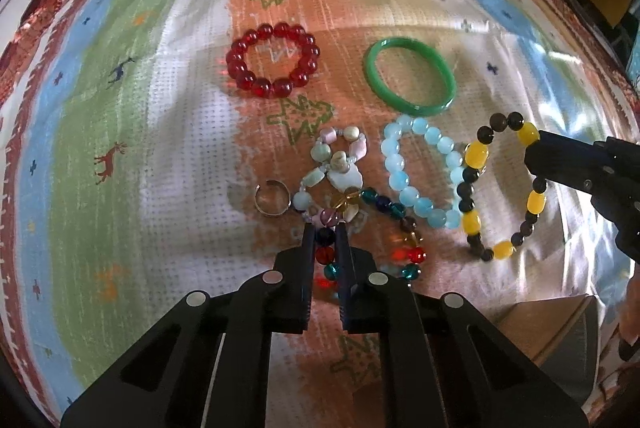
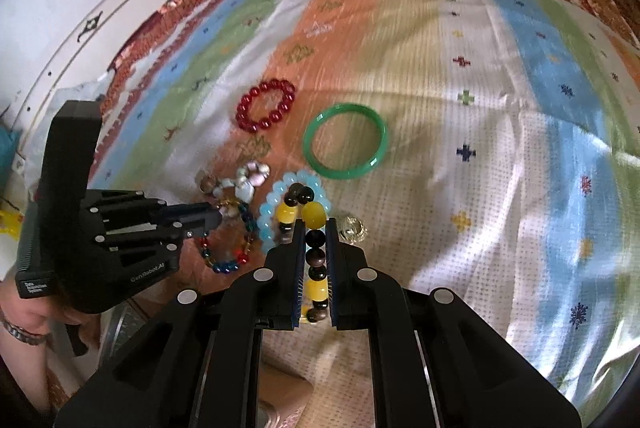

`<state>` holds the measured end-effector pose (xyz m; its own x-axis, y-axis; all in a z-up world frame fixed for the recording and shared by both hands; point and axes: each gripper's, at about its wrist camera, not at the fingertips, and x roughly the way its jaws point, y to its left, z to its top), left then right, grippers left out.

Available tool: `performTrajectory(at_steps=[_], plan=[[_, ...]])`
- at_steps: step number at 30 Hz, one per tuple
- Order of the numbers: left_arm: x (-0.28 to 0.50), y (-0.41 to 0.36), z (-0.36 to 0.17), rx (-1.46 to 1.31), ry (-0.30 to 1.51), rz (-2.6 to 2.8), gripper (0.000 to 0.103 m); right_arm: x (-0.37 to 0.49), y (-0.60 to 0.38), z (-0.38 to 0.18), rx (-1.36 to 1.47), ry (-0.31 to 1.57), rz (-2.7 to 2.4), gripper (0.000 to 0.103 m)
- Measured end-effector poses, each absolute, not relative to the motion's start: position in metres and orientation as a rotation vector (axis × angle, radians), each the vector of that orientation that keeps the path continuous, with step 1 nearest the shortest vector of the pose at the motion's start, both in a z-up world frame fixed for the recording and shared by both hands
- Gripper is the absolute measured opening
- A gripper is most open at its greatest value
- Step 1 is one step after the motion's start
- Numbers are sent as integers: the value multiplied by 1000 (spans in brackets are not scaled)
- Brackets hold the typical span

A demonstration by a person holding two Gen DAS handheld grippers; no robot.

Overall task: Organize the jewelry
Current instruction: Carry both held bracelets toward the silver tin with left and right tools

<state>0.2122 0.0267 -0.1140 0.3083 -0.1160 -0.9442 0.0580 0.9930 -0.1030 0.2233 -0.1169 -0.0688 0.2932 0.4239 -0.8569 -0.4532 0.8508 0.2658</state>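
1. Striped cloth (image 1: 120, 115) with deer and tree motifs covers the table; all jewelry lies on it.
2. Left wrist view: left gripper (image 1: 325, 228) clamped on the multicolour bracelet (image 1: 404, 224), dark and red beads between its fingers.
3. Same view: red bracelet (image 1: 273, 59) far centre; green bangle (image 1: 410, 75) to its right; shell bracelet (image 1: 340, 159), blue bracelet (image 1: 420, 171) and ring (image 1: 273, 196) nearer.
4. Same view: yellow bracelet (image 1: 500, 187) at right, overlapping the blue one, its rim at the right gripper (image 1: 534, 155).
5. Right wrist view: right gripper (image 2: 316, 226) clamped on the yellow bracelet (image 2: 314, 216), beads between its fingers.
6. Same view: a gold-coloured trinket (image 2: 352, 228) just beside the right finger.
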Motion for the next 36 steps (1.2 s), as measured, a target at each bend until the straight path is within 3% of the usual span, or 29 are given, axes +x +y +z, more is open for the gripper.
performTrajectory(at_steps=[16,36], plan=[[184,39,-47,-198,962,-98,9,204,-123,-34,-10,971,519,10],[129,40,-5,-209,757,-61,9,150,-129,17,-20,756,537,10]])
